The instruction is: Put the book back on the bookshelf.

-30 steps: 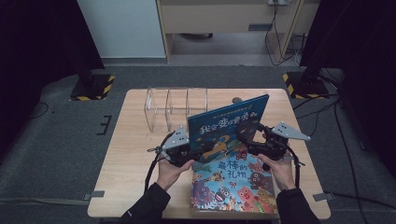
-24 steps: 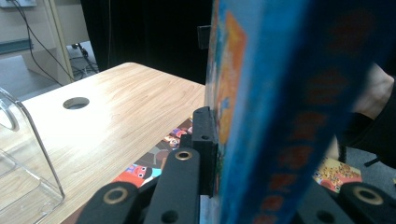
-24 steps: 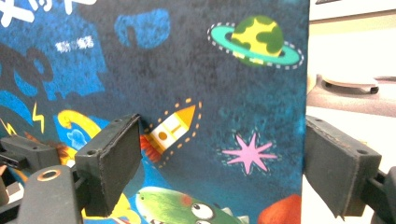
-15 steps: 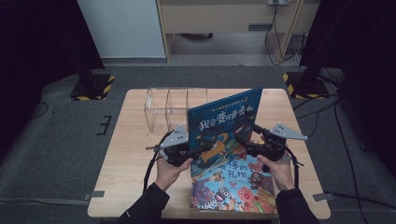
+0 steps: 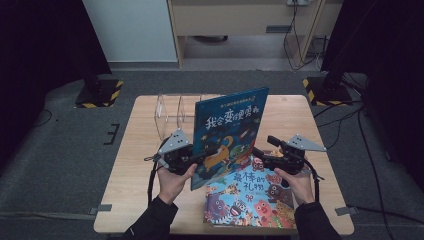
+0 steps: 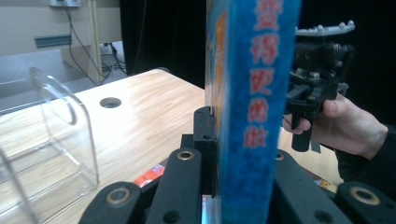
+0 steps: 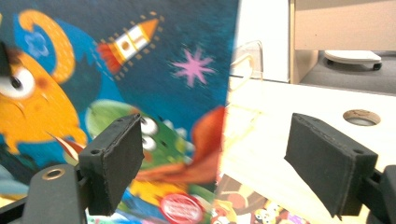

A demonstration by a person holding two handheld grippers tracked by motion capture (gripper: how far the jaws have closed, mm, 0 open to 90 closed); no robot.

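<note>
The left gripper (image 5: pixel 197 159) has its fingers (image 6: pixel 204 135) clamped tight on the lower left edge of the blue picture book (image 5: pixel 227 135), having just finished closing on it. In the left gripper view the book's spine (image 6: pixel 252 107) rises upright straight out from between the fingers. The book stands on edge, tilted a little, above the middle of the surface (image 5: pixel 140 165), its cover facing the person; whether its lower corner touches the surface cannot be told.

The right gripper (image 5: pixel 260 156) sits just beside the book's lower right edge. Its fingers (image 7: pixel 116 158) stand wide apart and press on nothing; in the right gripper view the book's right edge falls in the gap between them, touching neither pad.

A second picture book (image 5: pixel 247 200) lies flat by the near edge of the surface, right of the middle, under both grippers. A clear acrylic rack (image 5: pixel 170 115) stands behind the upright book, toward the far edge on the left.
</note>
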